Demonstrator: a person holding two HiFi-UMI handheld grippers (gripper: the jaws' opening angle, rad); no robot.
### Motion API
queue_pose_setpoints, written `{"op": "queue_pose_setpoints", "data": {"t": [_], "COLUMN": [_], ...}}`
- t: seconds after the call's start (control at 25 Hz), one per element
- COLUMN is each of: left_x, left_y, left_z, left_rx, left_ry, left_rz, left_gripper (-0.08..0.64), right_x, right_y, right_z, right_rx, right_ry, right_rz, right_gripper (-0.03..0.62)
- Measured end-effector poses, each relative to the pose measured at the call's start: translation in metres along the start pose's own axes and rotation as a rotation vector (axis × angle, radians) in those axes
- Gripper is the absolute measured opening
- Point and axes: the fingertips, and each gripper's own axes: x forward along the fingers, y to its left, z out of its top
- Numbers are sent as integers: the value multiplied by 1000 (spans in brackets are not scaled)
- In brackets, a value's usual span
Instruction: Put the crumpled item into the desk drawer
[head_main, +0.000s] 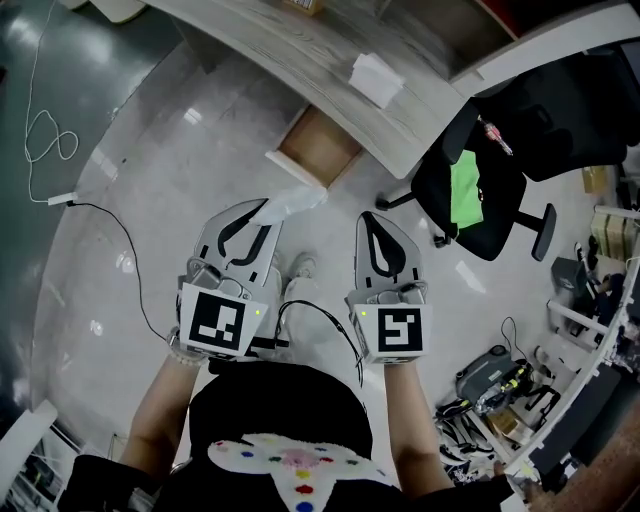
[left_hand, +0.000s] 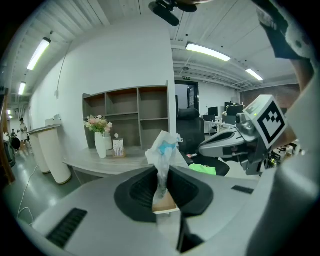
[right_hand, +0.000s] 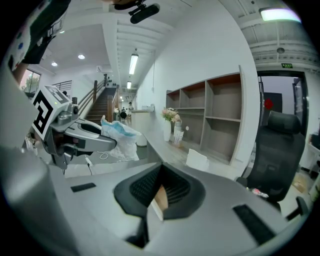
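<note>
Left gripper (head_main: 264, 206): centre frame, pinching crumpled bag (head_main: 293, 204)
Right gripper (head_main: 367, 218): beside it, jaws together, empty
Drawer (head_main: 320, 146): open, upper centre

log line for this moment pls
left tongs: shut on crumpled item | right tongs: shut, empty | drawer: open under desk | item: not yet in drawer

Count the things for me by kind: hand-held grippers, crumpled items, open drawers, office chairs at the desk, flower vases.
Grippers: 2, the left gripper and the right gripper
Crumpled item: 1
Open drawer: 1
Office chair: 1
Flower vase: 1
Total: 6
</note>
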Motion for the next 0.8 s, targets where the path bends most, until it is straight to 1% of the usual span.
{"op": "queue_pose_setpoints", "data": {"t": [0.12, 0.36, 0.64, 0.8], "left_x": [5, 15, 30, 40], "left_y": [1, 5, 5, 8], "left_z": [-9, -28, -54, -71], "left_rx": [0, -25, -23, -44], "left_ry": [15, 27, 58, 77], "left_rz": [-8, 0, -19, -15], "left_gripper": [64, 64, 64, 64], "right_x": [10, 29, 47, 55], "right_y": [-1, 4, 10, 8], "right_z": [-6, -19, -37, -53], "right_rx": [0, -8, 45, 39], "right_ry": [4, 18, 35, 54], "right_rz": [5, 25, 35, 27], "right_gripper": [5, 5, 5, 5]}}
